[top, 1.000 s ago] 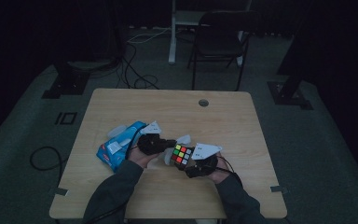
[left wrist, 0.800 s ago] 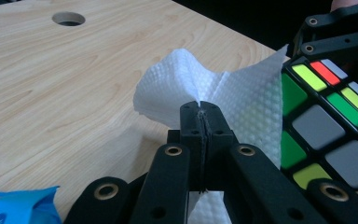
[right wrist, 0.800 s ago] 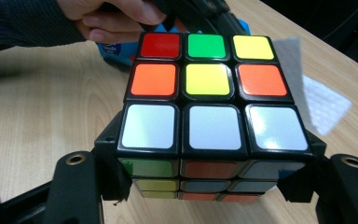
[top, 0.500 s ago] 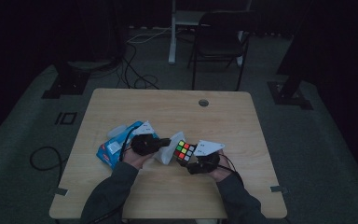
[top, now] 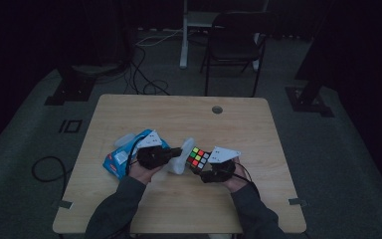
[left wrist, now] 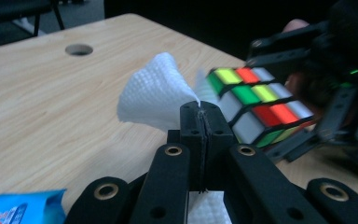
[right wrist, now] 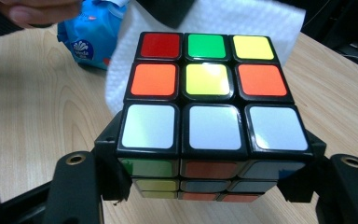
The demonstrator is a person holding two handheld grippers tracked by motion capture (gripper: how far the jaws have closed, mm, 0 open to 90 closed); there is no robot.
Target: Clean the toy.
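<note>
Lifting slightly since a second ago, the left gripper (left wrist: 199, 122) pinches a tissue (left wrist: 156, 95) beside the cube (right wrist: 207, 105). The right gripper (right wrist: 205, 186) clamps it (steady), so wiping seems under way.

A pale wooden worktop (top: 144, 119) is seen from above, set on a grey floor (top: 338, 164). A round cable hole (top: 217, 109) is cut near its far edge, right of the middle. A blue wipes packet (top: 121, 158) is laid flat on the left part of the worktop, nearer the person's edge than the far one. Small metal brackets (top: 63, 204) are fixed at the near corners. A loose black cable (top: 45, 169) is coiled on the floor beside the worktop's left side.
</note>
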